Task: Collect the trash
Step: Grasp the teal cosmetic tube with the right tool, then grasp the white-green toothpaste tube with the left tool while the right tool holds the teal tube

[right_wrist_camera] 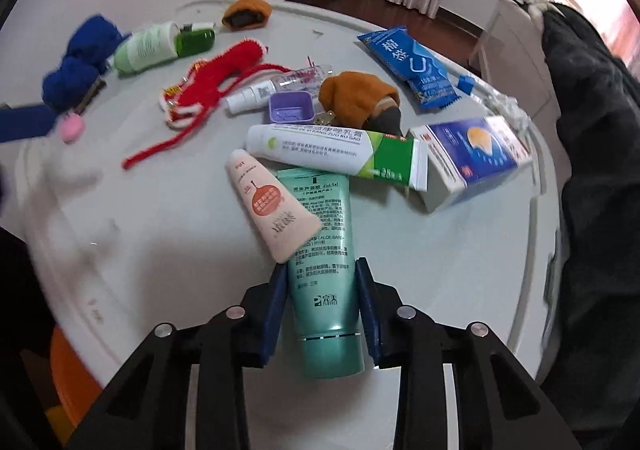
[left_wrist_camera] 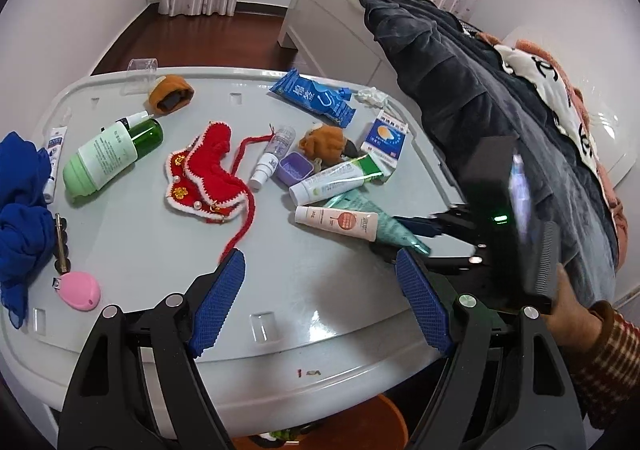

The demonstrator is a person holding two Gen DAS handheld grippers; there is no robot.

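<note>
The right tongs (right_wrist_camera: 322, 290) clench the teal tube (right_wrist_camera: 320, 250) near its cap end, blue pads pressing both its sides. The tube lies flat on the desk (right_wrist_camera: 160, 250), its crimped end tucked under the green-white tube (right_wrist_camera: 336, 153) at 12 o'clock, while the pink tube (right_wrist_camera: 272, 209) overlaps it at 10 o'clock. A blue-white box (right_wrist_camera: 472, 161) sits at 2 o'clock, just beside the green-white tube. The left tongs (left_wrist_camera: 320, 282) hang released above the bare near edge of the desk, nothing between the pads, with the red knit piece (left_wrist_camera: 204, 173) at 11 o'clock.
</note>
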